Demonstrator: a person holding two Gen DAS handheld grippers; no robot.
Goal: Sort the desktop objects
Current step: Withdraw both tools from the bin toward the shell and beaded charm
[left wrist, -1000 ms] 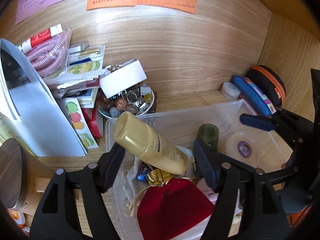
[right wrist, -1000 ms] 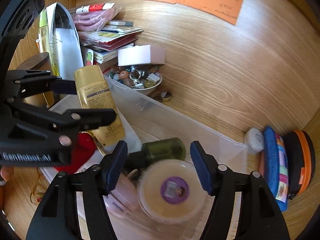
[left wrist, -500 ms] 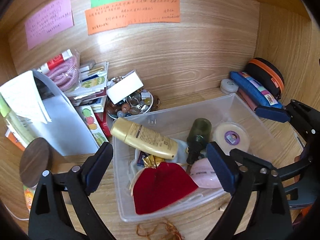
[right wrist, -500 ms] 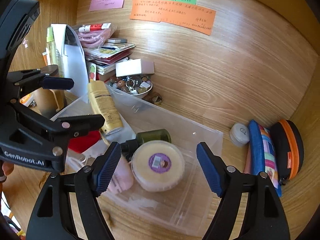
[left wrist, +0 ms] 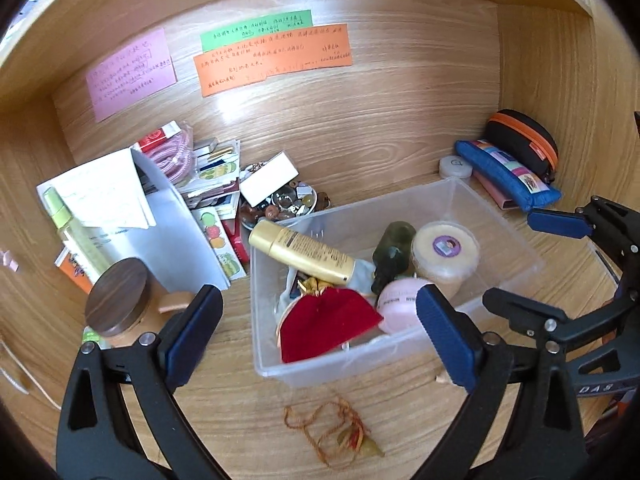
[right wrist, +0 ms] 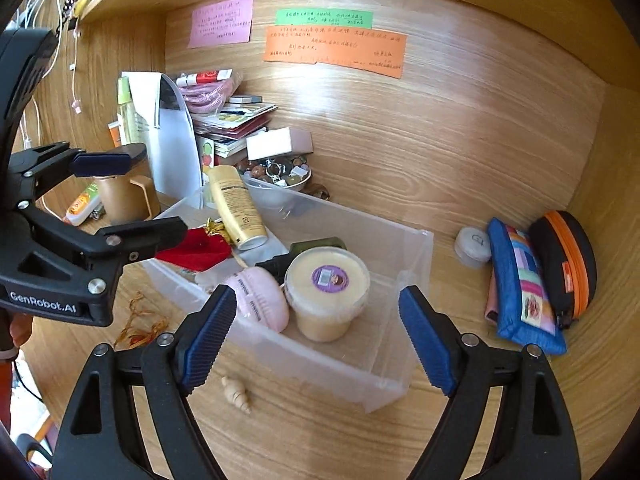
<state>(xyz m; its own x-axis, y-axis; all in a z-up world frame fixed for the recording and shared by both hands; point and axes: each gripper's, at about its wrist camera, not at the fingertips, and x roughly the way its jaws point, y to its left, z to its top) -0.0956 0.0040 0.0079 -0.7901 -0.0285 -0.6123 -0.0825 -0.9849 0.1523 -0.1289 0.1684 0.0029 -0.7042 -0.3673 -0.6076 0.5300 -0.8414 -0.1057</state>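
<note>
Both the left hand-held gripper point(left wrist: 318, 330) and the right hand-held gripper point(right wrist: 316, 340) hang spread wide and empty above the counter point(left wrist: 400, 432), each with the clear bin point(left wrist: 500, 272) at its 12 o'clock. The gold bottle point(left wrist: 302, 251) lies inside it among other items, so this looks like a pause between placements. Next comes a loose piece, perhaps the orange cord point(left wrist: 332, 432) at the left one's 6 o'clock, needing a low pinch.
</note>
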